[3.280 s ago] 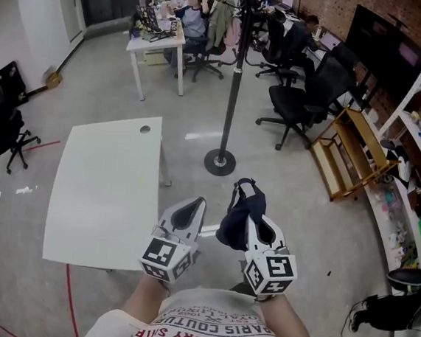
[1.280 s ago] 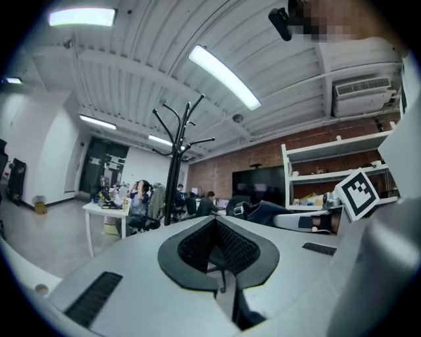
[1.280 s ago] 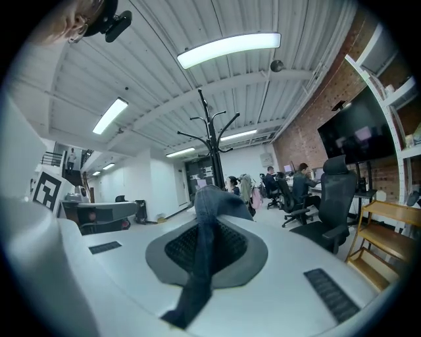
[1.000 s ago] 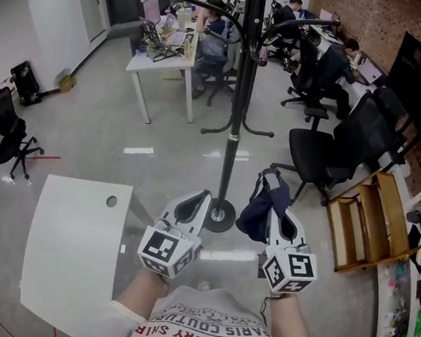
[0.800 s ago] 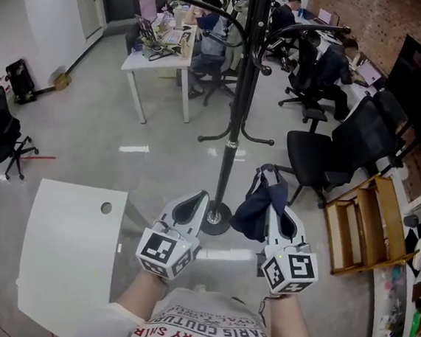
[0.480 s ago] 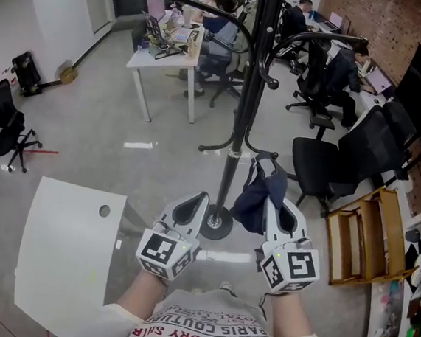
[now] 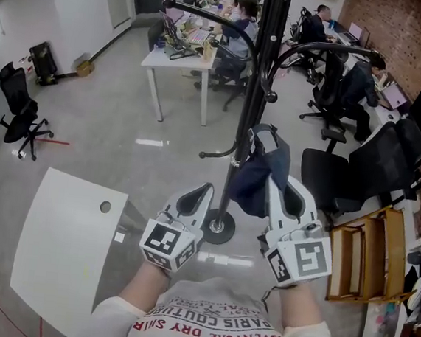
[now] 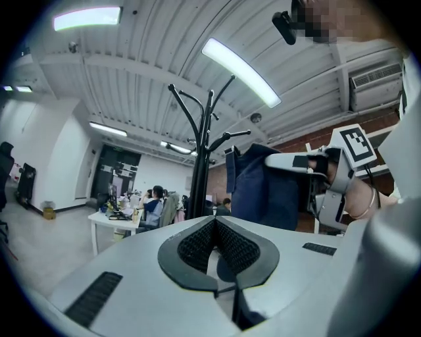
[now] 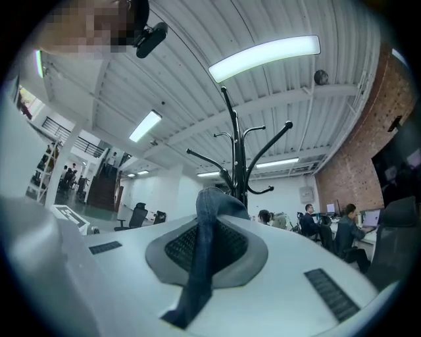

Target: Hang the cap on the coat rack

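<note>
Carry-up step here: my right gripper (image 7: pixel 274 183) pinches the cap (image 7: pixel 256 177) just beside the rack (image 7: pixel 259 72), below its hooks (image 7: pixel 318 45). Left gripper (image 7: pixel 203 194) is pressed together, empty. Next I'd say lift the cap up and over a hook.

Bright overhead tube lighting, floor glare, fisheye-bent edges, sharp focus
</note>
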Demonstrator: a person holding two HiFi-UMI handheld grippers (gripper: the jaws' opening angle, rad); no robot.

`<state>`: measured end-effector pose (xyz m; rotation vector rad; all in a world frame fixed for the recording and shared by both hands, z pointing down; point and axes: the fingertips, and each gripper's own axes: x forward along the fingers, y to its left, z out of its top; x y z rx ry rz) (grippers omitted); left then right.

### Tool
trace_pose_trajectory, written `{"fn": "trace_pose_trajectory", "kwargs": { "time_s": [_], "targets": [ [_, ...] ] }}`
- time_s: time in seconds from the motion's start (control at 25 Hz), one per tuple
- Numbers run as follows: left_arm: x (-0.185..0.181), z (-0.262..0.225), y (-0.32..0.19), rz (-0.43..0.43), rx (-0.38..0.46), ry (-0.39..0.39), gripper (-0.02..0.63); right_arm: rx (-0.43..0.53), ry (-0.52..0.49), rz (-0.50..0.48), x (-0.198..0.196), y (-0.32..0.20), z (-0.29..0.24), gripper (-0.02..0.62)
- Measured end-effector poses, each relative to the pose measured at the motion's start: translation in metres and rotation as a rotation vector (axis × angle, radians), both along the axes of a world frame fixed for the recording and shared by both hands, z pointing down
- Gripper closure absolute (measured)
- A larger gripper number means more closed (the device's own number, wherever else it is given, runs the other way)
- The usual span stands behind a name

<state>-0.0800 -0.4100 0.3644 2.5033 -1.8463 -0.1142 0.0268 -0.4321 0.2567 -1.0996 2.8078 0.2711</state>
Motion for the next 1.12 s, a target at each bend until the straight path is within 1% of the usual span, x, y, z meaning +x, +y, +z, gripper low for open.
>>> {"fn": "trace_pose_trajectory", "kwargs": {
  "time_s": [0.16,0.32,0.44,0.72,1.12],
  "targets": [
    [-0.001,-0.002,-0.002,-0.031,0.001,-0.005,0.600,0.081,-0.002,-0.040,-0.003,0.000,-0.028,0.577],
    [-0.005,-0.004,-0.005,-0.059,0.000,-0.006,0.600,0.145,-0.033,-0.059,-0.001,0.001,-0.052,0.577],
    [-0.007,-0.004,-0.006,-0.066,-0.001,-0.012,0.600,0.171,-0.041,-0.063,-0.004,-0.004,-0.062,0.577],
    [-0.010,-0.001,-0.007,-0.080,-0.021,-0.004,0.600,0.145,-0.039,-0.064,-0.017,-0.029,-0.065,0.577],
    [-0.008,0.011,-0.010,-0.086,-0.053,0.005,0.600,0.088,-0.016,-0.010,-0.031,-0.063,-0.036,0.575]
  ]
}}
